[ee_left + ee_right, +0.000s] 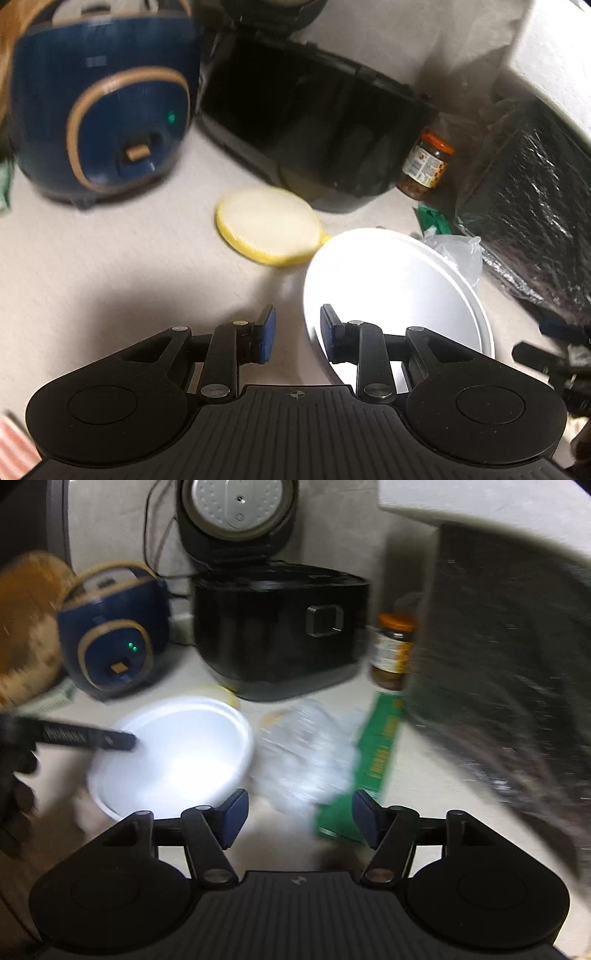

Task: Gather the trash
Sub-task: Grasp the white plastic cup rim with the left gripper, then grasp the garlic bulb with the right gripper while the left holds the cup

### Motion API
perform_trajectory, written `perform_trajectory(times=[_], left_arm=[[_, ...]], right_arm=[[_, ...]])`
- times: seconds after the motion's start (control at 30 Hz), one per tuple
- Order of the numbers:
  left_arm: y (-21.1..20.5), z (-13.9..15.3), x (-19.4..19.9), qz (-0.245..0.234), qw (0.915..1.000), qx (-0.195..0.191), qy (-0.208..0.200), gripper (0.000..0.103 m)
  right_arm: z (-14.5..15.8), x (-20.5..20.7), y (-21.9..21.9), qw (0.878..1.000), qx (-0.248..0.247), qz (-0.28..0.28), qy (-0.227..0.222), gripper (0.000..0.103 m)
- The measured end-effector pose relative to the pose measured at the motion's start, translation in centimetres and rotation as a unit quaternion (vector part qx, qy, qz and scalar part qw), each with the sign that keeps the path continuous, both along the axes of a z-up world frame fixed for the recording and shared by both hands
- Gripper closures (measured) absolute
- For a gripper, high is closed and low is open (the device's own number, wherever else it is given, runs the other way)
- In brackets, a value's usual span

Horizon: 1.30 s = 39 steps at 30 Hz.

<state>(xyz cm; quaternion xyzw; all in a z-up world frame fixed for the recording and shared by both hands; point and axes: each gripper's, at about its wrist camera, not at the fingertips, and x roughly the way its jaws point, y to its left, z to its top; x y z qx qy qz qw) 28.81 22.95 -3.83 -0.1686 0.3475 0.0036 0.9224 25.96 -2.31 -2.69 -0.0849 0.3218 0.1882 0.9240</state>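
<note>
A white bowl (395, 291) stands on the pale counter. My left gripper (297, 330) straddles its near rim, with one blue pad inside the bowl and the other outside. A gap shows beside the outer pad, so it is open. One left finger (110, 740) reaches over the bowl (177, 749) in the right wrist view. My right gripper (299, 816) stands open just in front of a crumpled clear plastic bag (303, 753) and a green wrapper (376, 753), and touches neither. The bag (458, 251) and the wrapper (432, 218) lie beyond the bowl.
A blue rice cooker (99, 122) and a black cooker (277, 627) with its lid up stand at the back. An orange-lidded jar (393, 650) stands beside a black bin bag (517, 664) on the right. A round yellow-edged disc (266, 225) lies near the bowl.
</note>
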Motion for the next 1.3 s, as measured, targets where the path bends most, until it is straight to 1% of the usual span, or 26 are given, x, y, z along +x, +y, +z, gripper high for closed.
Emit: perform_trajectory(times=[0.1, 0.17, 0.2, 0.23, 0.27, 0.33, 0.4, 0.43, 0.5, 0.57, 0.63, 0.67, 0.8, 0.9, 1.0, 1.1, 1.13, 1.17, 1.2, 1.23, 1.3], left_arm=[[-0.5, -0.9, 0.6, -0.004, 0.9997, -0.020, 0.010, 0.075], [-0.8, -1.2, 0.8, -0.009, 0.9995, -0.027, 0.010, 0.081], [-0.9, -1.2, 1.0, -0.013, 0.9993, -0.033, 0.011, 0.081], [-0.9, -1.2, 1.1, -0.016, 0.9988, -0.045, 0.014, 0.082], [-0.8, -1.3, 1.1, -0.013, 0.9978, -0.063, 0.017, 0.086], [-0.3, -1.0, 0.8, -0.008, 0.9950, -0.099, 0.004, 0.086], [0.3, -0.3, 0.3, 0.007, 0.9945, -0.101, -0.024, 0.090], [0.8, 0.2, 0.0, 0.015, 0.9936, -0.105, -0.038, 0.091], [2.4, 1.4, -1.3, 0.044, 0.9898, -0.117, -0.069, 0.091], [4.1, 2.7, -2.9, 0.090, 0.9857, -0.103, -0.098, 0.091], [5.8, 3.7, -4.8, 0.143, 0.9792, -0.082, -0.119, 0.091], [6.6, 4.0, -5.6, 0.164, 0.9753, -0.079, -0.126, 0.091], [8.9, 3.8, -8.0, 0.208, 0.9648, -0.092, -0.132, 0.090], [9.8, 3.0, -9.2, 0.222, 0.9603, -0.108, -0.129, 0.090], [10.4, 2.0, -10.2, 0.231, 0.9572, -0.124, -0.122, 0.090], [11.0, 1.3, -10.3, 0.237, 0.9544, -0.139, -0.118, 0.090], [11.0, 1.2, -10.3, 0.238, 0.9540, -0.140, -0.117, 0.090], [11.0, 1.2, -10.5, 0.238, 0.9539, -0.141, -0.116, 0.090], [10.9, 1.2, -10.6, 0.238, 0.9540, -0.141, -0.115, 0.090], [10.8, 1.1, -10.5, 0.237, 0.9544, -0.141, -0.114, 0.090], [10.5, 0.9, -10.2, 0.232, 0.9561, -0.141, -0.110, 0.090]], right_arm=[[-0.9, -0.6, -0.9, 0.999, -0.038, -0.023, -0.014, 0.035], [-1.2, -1.0, -1.3, 0.998, -0.056, -0.032, -0.024, 0.033], [-1.3, -1.2, -1.4, 0.997, -0.066, -0.037, -0.032, 0.032], [-1.5, -1.4, -1.5, 0.996, -0.072, -0.039, -0.039, 0.030], [-1.7, -1.6, -1.7, 0.995, -0.078, -0.041, -0.047, 0.029], [-1.9, -2.0, -1.7, 0.995, -0.080, -0.038, -0.048, 0.029], [-2.1, -2.6, -1.5, 0.997, -0.062, -0.008, -0.035, 0.029], [-2.1, -3.0, -1.4, 0.999, -0.041, 0.016, -0.026, 0.029], [-2.0, -3.6, -0.9, 0.998, -0.002, 0.058, -0.011, 0.029], [-1.9, -4.0, 0.2, 0.994, 0.028, 0.103, 0.002, 0.029], [-2.0, -4.4, 1.8, 0.990, 0.039, 0.137, 0.010, 0.029], [-2.1, -4.4, 2.8, 0.987, 0.041, 0.153, 0.013, 0.029], [-2.7, -4.2, 7.4, 0.978, 0.047, 0.201, 0.015, 0.029], [-3.3, -3.5, 10.8, 0.974, 0.044, 0.222, 0.018, 0.029], [-4.2, -2.6, 13.6, 0.974, 0.021, 0.224, 0.031, 0.029], [-5.3, -1.7, 15.7, 0.973, 0.010, 0.226, 0.047, 0.029], [-5.6, -1.5, 16.0, 0.972, 0.008, 0.228, 0.054, 0.030], [-5.9, -1.3, 16.3, 0.971, 0.006, 0.229, 0.062, 0.041], [-6.1, -1.1, 16.1, 0.971, 0.006, 0.228, 0.068, 0.048], [-6.1, -1.0, 15.9, 0.970, 0.011, 0.231, 0.079, 0.052], [-5.9, -0.6, 14.9, 0.972, 0.017, 0.218, 0.089, 0.053]])
